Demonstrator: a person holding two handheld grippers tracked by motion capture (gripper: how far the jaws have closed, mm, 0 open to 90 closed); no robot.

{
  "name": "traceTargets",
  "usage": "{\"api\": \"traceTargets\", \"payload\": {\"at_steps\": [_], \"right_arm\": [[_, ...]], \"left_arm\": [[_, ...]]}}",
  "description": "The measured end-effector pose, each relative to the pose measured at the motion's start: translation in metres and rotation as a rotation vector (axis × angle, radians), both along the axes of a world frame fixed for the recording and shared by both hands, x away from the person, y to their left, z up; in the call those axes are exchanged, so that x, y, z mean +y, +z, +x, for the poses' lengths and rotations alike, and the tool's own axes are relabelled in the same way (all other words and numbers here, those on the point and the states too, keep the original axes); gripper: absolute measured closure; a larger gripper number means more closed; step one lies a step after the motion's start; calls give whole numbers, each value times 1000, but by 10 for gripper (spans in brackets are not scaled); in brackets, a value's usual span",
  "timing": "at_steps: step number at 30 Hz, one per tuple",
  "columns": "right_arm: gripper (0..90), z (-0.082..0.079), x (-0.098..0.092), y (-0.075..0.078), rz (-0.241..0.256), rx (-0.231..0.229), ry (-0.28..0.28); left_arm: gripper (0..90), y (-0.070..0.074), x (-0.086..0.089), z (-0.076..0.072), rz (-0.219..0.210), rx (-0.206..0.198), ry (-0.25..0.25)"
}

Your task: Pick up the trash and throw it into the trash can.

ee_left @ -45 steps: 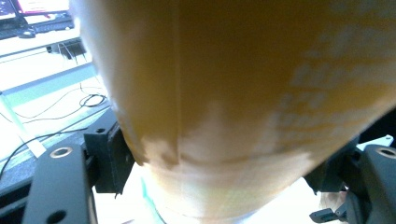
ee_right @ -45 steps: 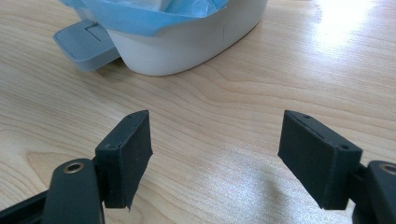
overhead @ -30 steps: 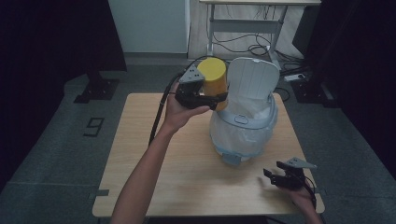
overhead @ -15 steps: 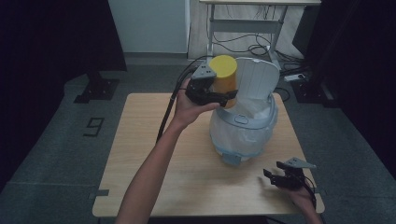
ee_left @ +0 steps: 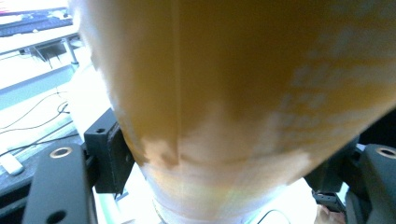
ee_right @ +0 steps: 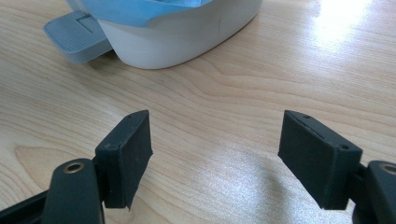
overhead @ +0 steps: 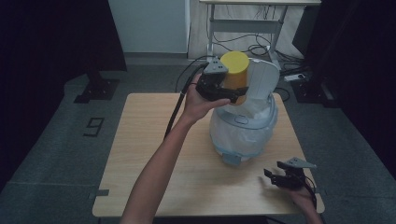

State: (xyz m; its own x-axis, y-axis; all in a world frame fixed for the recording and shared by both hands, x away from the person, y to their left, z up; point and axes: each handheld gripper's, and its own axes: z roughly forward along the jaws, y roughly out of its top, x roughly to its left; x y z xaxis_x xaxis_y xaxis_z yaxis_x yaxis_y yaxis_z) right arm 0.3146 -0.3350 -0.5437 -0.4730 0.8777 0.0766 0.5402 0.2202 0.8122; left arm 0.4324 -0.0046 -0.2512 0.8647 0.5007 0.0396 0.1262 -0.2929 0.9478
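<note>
Yellow can pinched in left gripper, long axis upright, held directly over open, bag-lined bin. Right gripper spread, idle on table, well apart.

**Open bench on the left, bin blocking the right half**

The left half of the bench is left bare, so a wide passage is offered there. The right half is taken up by the pedal bin, its raised lid walling off the far side and its pedal jutting toward the near edge. A clear strip is kept between the pedal and the right gripper, whose fingers are held apart
</note>
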Motion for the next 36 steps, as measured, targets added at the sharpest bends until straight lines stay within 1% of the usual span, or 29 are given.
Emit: {"api": "traceTargets", "payload": {"at_steps": [10, 17, 23, 26, 28, 31, 32, 33, 34, 36], "right_arm": [[248, 0, -1, 0, 0, 0, -1], [248, 0, -1, 0, 1, 1, -2], [248, 0, -1, -1, -1, 2, -2], [248, 0, -1, -1, -1, 3, -3], [248, 0, -1, -1, -5, 5, 0], [248, 1, 1, -1, -7, 9, 1], [248, 1, 1, -1, -6, 9, 2], [248, 0, 0, -1, -5, 8, 3], [248, 0, 0, -1, -4, 8, 3], [248, 0, -1, -1, -3, 8, 1]], "left_arm": [[237, 5, -16, 4, 2, -2, -19], [238, 4, -24, 7, 10, 0, -26], [237, 6, -27, 10, 13, -7, -20], [237, 6, -29, 12, 11, -5, -15], [237, 6, -30, 15, 21, -4, -10], [234, 4, -33, 19, 12, 4, -6], [227, 3, -34, 20, 8, 5, -6], [182, 3, -36, 21, 9, 15, -14], [117, 2, -37, 22, 16, 18, -4], [95, 2, -37, 22, 23, 8, 11]]}}
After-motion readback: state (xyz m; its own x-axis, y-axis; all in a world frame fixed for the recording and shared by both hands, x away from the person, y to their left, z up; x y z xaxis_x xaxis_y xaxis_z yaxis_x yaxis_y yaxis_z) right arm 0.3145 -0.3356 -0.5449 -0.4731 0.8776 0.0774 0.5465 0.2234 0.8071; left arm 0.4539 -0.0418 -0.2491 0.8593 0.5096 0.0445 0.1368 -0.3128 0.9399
